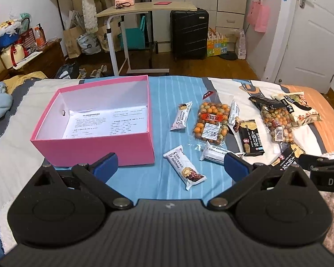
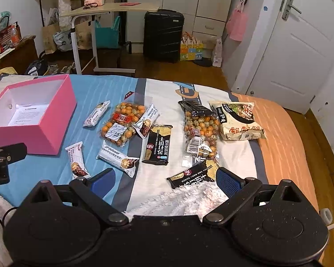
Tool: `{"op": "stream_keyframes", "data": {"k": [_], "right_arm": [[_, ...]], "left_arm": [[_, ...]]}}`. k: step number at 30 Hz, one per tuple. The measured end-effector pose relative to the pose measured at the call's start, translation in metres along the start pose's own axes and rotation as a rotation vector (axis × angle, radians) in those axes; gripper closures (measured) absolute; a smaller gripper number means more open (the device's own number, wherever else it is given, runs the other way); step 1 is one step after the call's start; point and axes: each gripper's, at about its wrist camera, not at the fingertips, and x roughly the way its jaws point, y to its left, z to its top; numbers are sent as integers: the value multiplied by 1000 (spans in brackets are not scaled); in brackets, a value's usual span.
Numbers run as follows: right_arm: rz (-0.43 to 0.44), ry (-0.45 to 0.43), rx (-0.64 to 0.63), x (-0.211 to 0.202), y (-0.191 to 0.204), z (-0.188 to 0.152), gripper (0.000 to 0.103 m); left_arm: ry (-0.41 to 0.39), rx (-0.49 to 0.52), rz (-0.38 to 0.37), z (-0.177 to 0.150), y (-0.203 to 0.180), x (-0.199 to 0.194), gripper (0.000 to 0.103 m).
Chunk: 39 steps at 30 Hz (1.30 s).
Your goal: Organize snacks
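Pink cardboard makes up the box (image 1: 93, 149), which sits left of centre in the left wrist view on the striped bedcover (image 1: 158, 93) and holds only a printed sheet (image 1: 104, 120); no snack is in it yet. The snacks lie scattered to its right: four white cake bars, one of them (image 1: 184, 170) low and centre, just ahead of the left gripper (image 1: 170, 166); two clear bags of coated nuts (image 2: 120, 124); black cracker packs (image 2: 158, 143); and a noodle packet (image 2: 240, 120) at right of centre in the right wrist view.

Both tongs stand wide apart and hold nothing. The right gripper (image 2: 164, 181) hangs low in its frame, with a black cracker pack (image 2: 193, 175) lying between its blue pads (image 2: 228, 181) (whether a pad touches the wrapper I cannot tell).

Risks, as I judge them: the glossy wrappers look slippery and could slide from a pinch on a thin edge. The soft bedding gives way, so a downward push may bury the pack instead of seating it. The white fleece (image 2: 184, 200) beside the pack could be caught in the closing fingers. The nut bags may burst if squeezed hard.
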Motion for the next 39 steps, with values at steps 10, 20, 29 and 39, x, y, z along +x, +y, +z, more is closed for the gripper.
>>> {"op": "stream_keyframes", "data": {"k": [10,20,29,39], "right_arm": [[4,16,-5,5,1,-2,4],[23,29,-3,11,-1,-4,4],[45,40,9,19,-6,-4,4],[400,-206,-241,49,-4,19,4]], "left_arm": [[16,9,-3,-2,-3,7,0],[33,19,5,-4,-6,12,0],[42,23,-13,-4,-9,17,0],[65,-64,7,-3,8,56,4]]}}
